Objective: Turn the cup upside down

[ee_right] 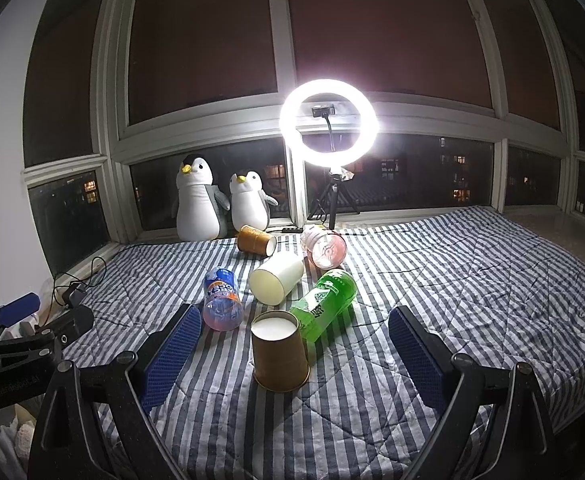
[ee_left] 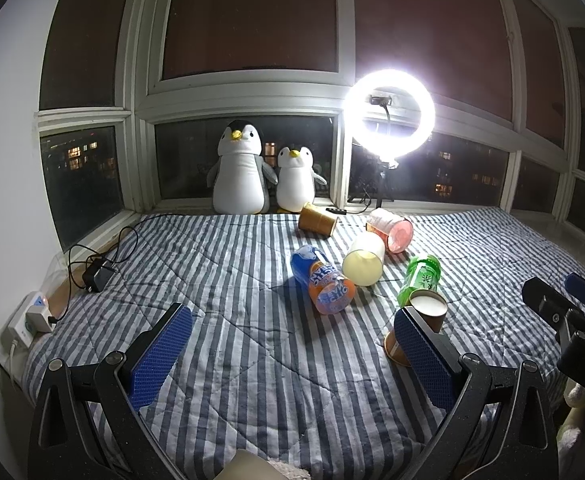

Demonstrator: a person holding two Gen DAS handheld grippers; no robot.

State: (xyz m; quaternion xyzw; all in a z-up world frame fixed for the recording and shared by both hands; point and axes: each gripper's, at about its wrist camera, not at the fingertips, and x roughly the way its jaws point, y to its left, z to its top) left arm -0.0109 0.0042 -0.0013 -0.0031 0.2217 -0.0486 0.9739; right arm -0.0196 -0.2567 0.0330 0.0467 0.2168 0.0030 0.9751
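Observation:
A brown paper cup [ee_right: 278, 354] stands upside down on the striped bedspread [ee_right: 472, 280], white base up, wide rim on the fabric. It sits between and just beyond the fingers of my right gripper [ee_right: 294, 326], which is open and empty. In the left wrist view the same cup [ee_left: 424, 322] shows partly behind the right finger of my left gripper [ee_left: 292, 326], which is open and empty. The right gripper's body [ee_left: 564, 308] shows at the right edge there.
A white cup [ee_right: 276, 278], a second brown cup [ee_right: 255, 240], an orange soda bottle [ee_right: 222, 300], a green bottle [ee_right: 326, 304] and a pink bottle [ee_right: 324, 250] lie on their sides behind. Two plush penguins [ee_right: 196, 200], a ring light [ee_right: 328, 120], and a power strip [ee_left: 28, 316] with cables stand beyond.

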